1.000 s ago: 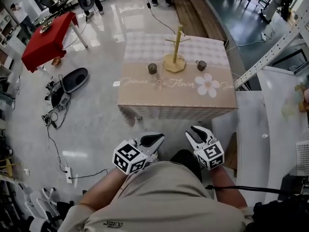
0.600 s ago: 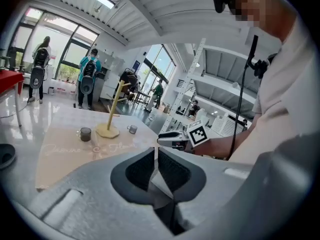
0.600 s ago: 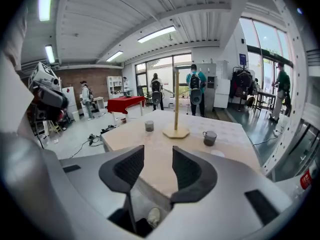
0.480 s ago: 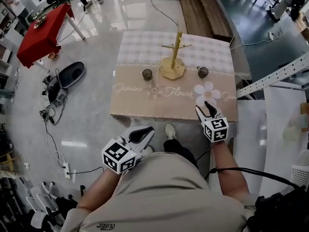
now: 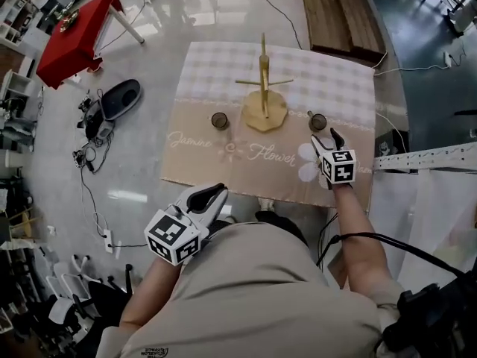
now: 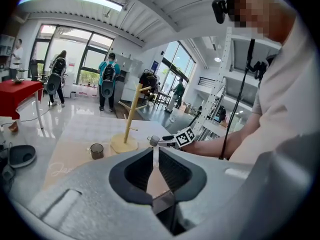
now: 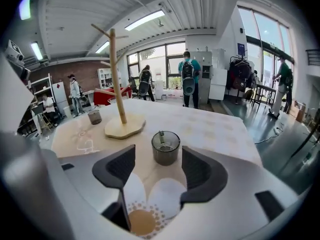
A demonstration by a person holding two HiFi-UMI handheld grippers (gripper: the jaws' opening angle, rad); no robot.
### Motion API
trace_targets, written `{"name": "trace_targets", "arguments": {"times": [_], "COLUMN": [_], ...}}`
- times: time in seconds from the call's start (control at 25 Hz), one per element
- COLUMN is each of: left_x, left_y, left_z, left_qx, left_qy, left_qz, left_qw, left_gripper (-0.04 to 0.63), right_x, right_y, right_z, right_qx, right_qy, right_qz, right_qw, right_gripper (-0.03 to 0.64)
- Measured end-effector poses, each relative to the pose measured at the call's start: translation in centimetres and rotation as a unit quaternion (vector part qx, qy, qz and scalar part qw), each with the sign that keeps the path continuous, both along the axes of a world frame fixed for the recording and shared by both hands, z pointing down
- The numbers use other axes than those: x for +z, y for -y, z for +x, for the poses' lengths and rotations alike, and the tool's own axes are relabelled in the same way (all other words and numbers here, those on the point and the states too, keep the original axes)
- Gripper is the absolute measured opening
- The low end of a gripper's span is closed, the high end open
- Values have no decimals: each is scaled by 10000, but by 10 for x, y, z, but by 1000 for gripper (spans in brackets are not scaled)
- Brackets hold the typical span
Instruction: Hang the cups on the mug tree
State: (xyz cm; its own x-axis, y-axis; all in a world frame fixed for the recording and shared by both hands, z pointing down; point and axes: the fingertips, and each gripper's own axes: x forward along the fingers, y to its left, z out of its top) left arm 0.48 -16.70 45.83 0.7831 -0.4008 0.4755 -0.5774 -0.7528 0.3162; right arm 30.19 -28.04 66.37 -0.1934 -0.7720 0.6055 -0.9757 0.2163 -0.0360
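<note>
The person now stands closer to the surface [image 5: 216, 166] than a second ago, when both grippers were tucked in against the body, well short of its near edge. The right gripper [image 5: 326, 138] has since reached out over the near right part of the patterned cloth, above the printed flower [image 5: 304, 171], and it points at the right-hand glass cup [image 5: 318, 121].

Its jaws were narrower a moment back and are opening now. They stand wide apart and grasp nothing. In the right gripper view the cup [image 7: 165, 148] stands upright just ahead of the jaw tips, in line with the gap between them, and neither pad touches it.

The left gripper [image 5: 215, 193] has barely shifted. It still hangs low by the person's waist, off the surface on the near left side. Its jaws are clenched tip to tip with nothing between them, as the left gripper view [image 6: 156, 156] shows.

The task's things sit where they were. The wooden mug tree [image 5: 262, 88] stands upright on its flat base in the middle of the surface, and its pegs are bare. The left-hand glass cup [image 5: 220, 121] stands on the cloth just to the left of the base. The right-hand one is on the other side, a little further out from the base. Both cups are upright on the surface, apart from the tree.

Beyond the surface, the red-draped table [image 5: 78, 28] on the shiny floor has slid toward the upper left corner of the head view.
</note>
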Motion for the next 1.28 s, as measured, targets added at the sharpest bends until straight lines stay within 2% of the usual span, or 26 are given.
{"name": "trace_targets", "arguments": {"times": [0.28,0.44,0.48,0.68,0.92,1.12,1.28], "left_x": [-4,-5,-5,-7,-8,-10,-9], "left_y": [21,31,32,32,29,25,23], "left_z": [16,15,16,19,17,22,21], "left_qx": [-312,-512,-546,-548,-562,-416,-398], "left_qy": [238,128,116,150,99,50,2], "left_qz": [267,174,167,208,183,162,190], "left_qw": [9989,9985,9983,9982,9982,9990,9990], "left_gripper": [17,14,15,14,15,15,14], "right_x": [37,42,43,38,-21,-96,-140], "right_y": [42,51,52,50,56,72,83], "right_z": [6,1,0,-1,-10,-20,-35], "right_qx": [-223,-413,-464,-629,-512,-470,-505], "right_qy": [117,109,101,-5,-65,-62,-36], "right_qz": [-187,-228,-239,-130,528,1282,1678], "right_qw": [9995,9988,9986,9979,9973,9906,9845], "right_gripper": [305,301,282,278,276,276,276]}}
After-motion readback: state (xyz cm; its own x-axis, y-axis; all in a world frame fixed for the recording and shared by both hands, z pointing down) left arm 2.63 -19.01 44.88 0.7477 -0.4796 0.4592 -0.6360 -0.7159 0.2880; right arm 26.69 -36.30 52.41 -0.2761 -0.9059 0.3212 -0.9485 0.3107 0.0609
